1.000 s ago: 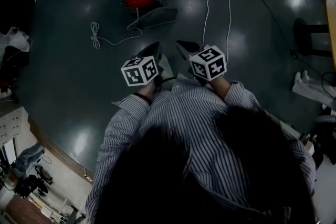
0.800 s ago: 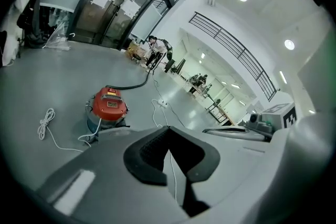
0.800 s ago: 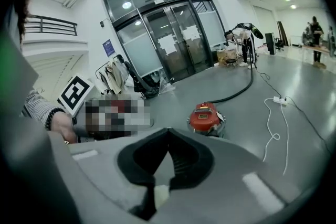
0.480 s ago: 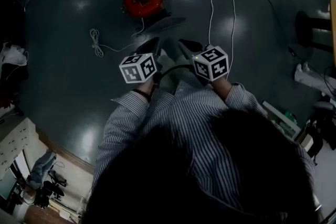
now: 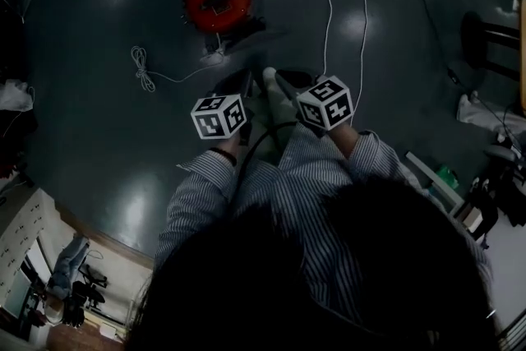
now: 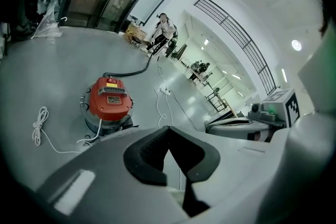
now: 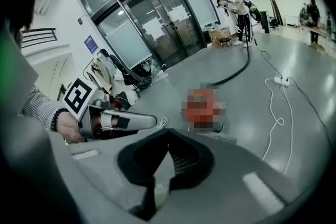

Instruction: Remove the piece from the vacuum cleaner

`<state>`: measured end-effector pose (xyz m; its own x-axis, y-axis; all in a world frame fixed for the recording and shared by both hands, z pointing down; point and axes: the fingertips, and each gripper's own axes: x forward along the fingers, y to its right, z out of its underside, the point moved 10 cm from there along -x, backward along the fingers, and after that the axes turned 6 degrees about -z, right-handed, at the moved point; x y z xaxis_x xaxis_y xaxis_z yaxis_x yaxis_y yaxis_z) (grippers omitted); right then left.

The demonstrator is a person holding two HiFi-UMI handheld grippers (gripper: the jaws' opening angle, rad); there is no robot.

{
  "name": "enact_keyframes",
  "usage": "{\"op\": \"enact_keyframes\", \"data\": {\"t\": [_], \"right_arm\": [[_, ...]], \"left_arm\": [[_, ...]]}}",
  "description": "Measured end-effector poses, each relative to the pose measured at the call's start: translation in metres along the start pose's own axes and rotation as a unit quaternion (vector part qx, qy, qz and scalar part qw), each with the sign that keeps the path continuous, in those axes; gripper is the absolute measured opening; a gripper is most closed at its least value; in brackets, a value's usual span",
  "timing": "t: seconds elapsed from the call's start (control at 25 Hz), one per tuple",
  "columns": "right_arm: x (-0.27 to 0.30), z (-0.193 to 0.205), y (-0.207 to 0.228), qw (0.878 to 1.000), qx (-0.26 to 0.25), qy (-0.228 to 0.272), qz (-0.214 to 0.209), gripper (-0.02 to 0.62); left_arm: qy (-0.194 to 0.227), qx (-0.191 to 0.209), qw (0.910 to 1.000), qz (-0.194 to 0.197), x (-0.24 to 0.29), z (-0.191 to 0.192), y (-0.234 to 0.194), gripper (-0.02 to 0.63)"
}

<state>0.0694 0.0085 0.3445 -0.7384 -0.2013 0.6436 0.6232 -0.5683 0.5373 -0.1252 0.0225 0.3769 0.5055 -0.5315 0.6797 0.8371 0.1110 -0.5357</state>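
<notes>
Dark glossy floor (image 5: 99,94), big hall. Red vacuum cleaner (image 5: 215,0) stands ahead of both sets of jaws, well clear of the tips. White cord (image 5: 141,68) coiled off to the jaws' left. Left gripper (image 5: 237,85) & right gripper (image 5: 278,85) held side by side in front of the chest, angled down at the floor, striped sleeves (image 5: 197,177) bent in. Both jaws together, nothing betw. them.

Glossy floor (image 5: 90,119), red plastic vac (image 5: 215,0), cloth sleeve (image 5: 193,197).

floor (image 5: 90,119) left: open | ahead: vacuum cleaner (image 5: 216,0), coiled cord (image 5: 140,66), white cable (image 5: 327,20)
</notes>
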Motion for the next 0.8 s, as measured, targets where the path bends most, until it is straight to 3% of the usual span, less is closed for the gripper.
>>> {"op": "enact_keyframes", "data": {"t": [0.32,0.52,0.8], "right_arm": [[0.039,-0.007,0.055,0.999,-0.022,-0.034,-0.002,0.021],[0.071,0.002,0.094,0.996,-0.065,-0.065,0.001,0.058],[0.120,0.033,0.155,0.984,-0.130,-0.124,0.008,0.097]], "left_arm": [[-0.028,0.016,0.9995,0.001,0.052,0.007,-0.024,0.013],[-0.045,0.033,0.9984,0.001,0.099,0.017,-0.049,0.107],[-0.076,0.107,0.9911,-0.023,0.157,0.044,-0.089,0.201]]}}
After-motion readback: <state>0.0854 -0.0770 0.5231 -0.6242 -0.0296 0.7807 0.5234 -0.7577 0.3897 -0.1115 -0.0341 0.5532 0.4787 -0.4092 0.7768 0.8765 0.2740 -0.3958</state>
